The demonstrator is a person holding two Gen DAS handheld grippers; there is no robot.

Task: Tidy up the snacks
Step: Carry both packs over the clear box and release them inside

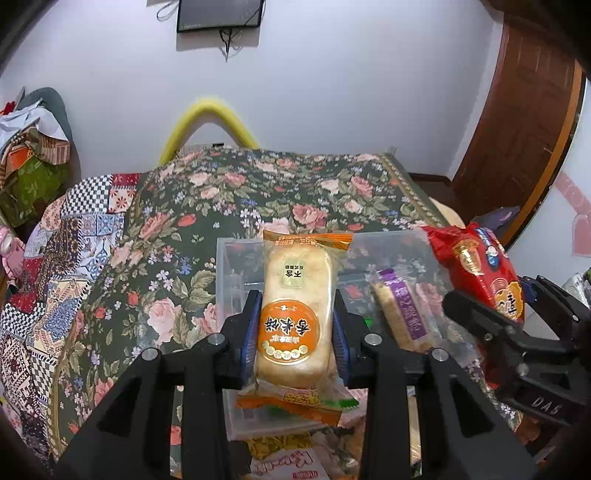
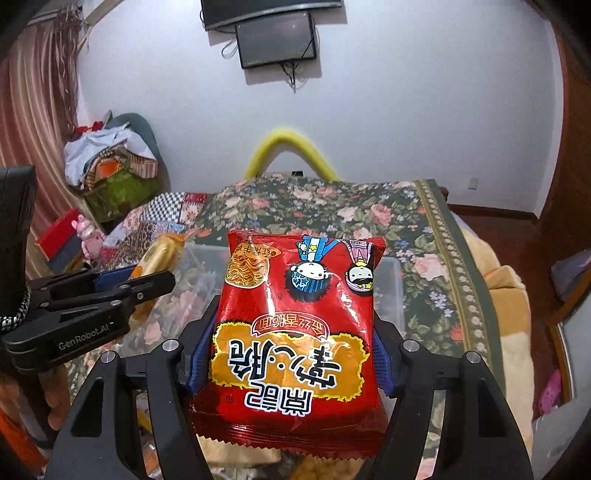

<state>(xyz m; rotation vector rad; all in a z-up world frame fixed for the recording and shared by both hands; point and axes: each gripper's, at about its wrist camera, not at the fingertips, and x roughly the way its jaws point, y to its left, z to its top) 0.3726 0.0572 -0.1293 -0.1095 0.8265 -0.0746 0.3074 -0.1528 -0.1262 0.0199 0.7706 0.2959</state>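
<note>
At the bottom of the left wrist view lies a loose pile of snacks (image 1: 291,461), partly hidden by the gripper frames. Just above it, the left gripper (image 1: 295,325) is clamped tight on a rice cracker pack (image 1: 295,314), blue pads pressing both long sides, the pack standing lengthwise out along the fingers. Beside it to the right, the right gripper (image 2: 291,354) holds a red noodle bag (image 2: 295,332) across its lower half; the jaws stand about half open because the bag is wide, and the pads (image 2: 382,365) touch its edges.

Beyond both packs sits a clear plastic bin (image 1: 236,266) on a floral cloth (image 1: 258,192). A purple-wrapped bar (image 1: 402,314) lies near or in the bin; through the clear walls I cannot tell which. Farther back are a yellow hoop (image 1: 210,122), the wall and a dark screen (image 1: 219,14).

The step in hand looks like carrying: both packs are lifted and held over or just short of the bin. The next move likely calls for bringing each over the bin's open top, lowering it and releasing, one after the other so the grippers do not collide. The slippery, puffy noodle bag could slide or catch on the rim.
</note>
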